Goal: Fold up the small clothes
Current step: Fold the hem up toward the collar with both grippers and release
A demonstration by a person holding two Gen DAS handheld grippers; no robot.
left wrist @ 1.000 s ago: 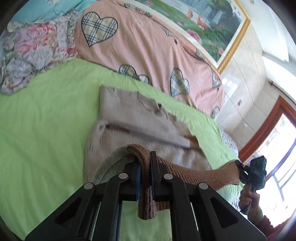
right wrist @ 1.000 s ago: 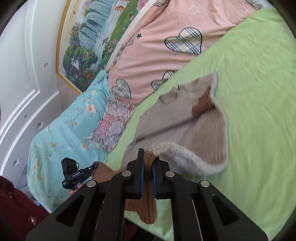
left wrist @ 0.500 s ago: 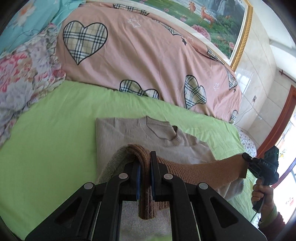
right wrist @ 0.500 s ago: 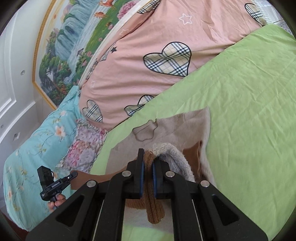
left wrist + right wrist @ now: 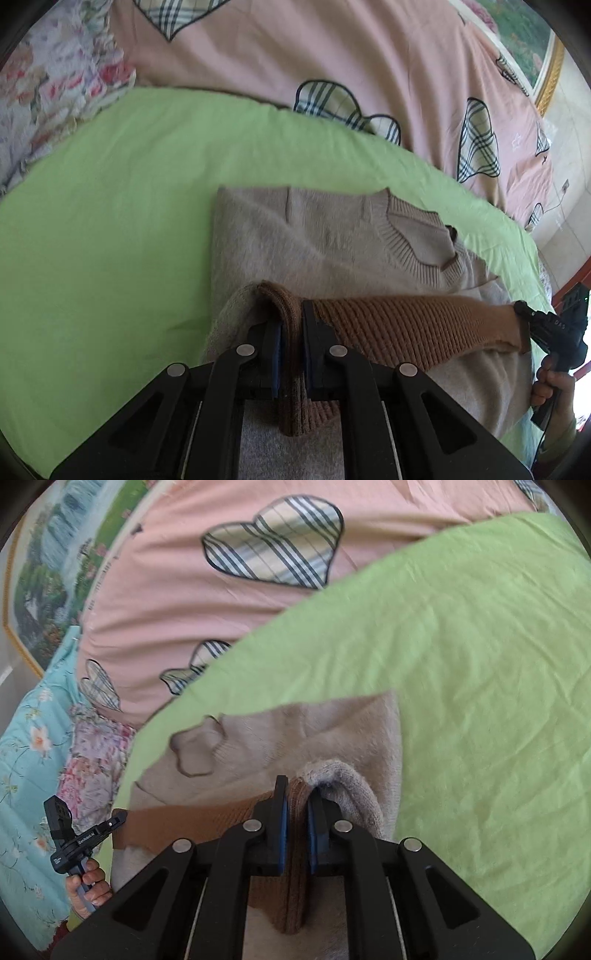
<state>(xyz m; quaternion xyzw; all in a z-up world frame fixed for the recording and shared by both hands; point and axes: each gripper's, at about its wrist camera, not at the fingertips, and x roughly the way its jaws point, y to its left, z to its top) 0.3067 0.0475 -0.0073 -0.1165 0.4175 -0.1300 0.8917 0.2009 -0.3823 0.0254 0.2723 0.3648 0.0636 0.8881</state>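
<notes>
Carrying the brown hem point(image 5: 406, 328) up toward the sweater's collar point(image 5: 417, 243), I've nearly doubled the sweater point(image 5: 295, 240) on the green sheet point(image 5: 110, 221). My left gripper point(image 5: 291, 343) still pinches the hem; my right gripper point(image 5: 297, 812) is easing open around it, beginning the release.

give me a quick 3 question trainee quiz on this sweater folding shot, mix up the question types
1. True or false: the left gripper is clamped on the brown ribbed hem of the beige knit sweater.
2. Which surface does the sweater lie on? A) pink quilt with plaid hearts B) lime green bedsheet C) floral pillow
3. Fill in: the right gripper has the hem between its jaws, and those jaws are ____.

Key: 1 true; 2 B; 3 opening
</notes>
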